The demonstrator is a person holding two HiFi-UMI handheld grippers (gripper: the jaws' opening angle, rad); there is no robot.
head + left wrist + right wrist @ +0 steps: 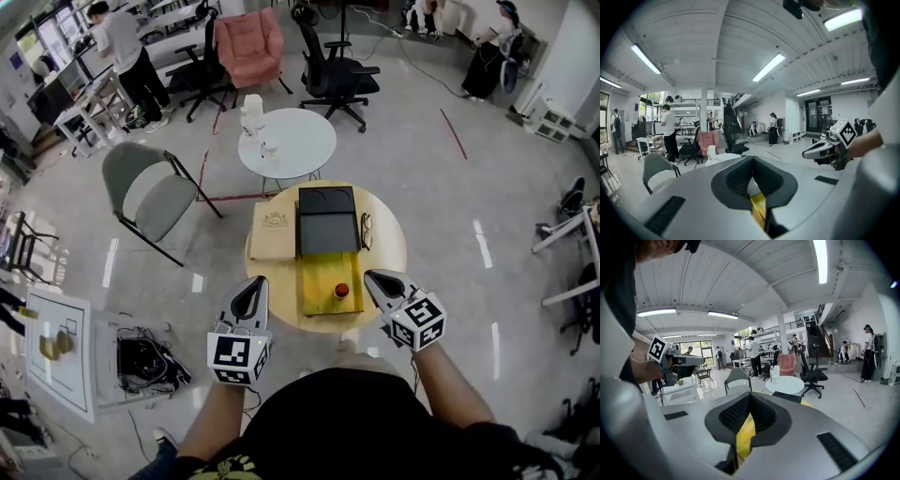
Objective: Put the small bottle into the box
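Note:
A small bottle with a red top (341, 290) stands on a yellow box (319, 274) at the near side of a round wooden table (389, 246). Behind the yellow box lies a black box (326, 219). My left gripper (253, 285) hovers at the table's near left edge, shut and empty. My right gripper (371, 277) hangs just right of the bottle, apart from it, also shut and empty. In the left gripper view the pads (736, 176) meet over a strip of yellow. The right gripper view shows closed pads (765, 416) above the yellow surface.
A beige flat box (274, 231) lies left of the black one, and a pair of glasses (366, 230) lies to its right. Beyond stand a white round table (298, 145), a grey folding chair (148, 192) and office chairs. A cable box (141, 364) sits on the floor at left.

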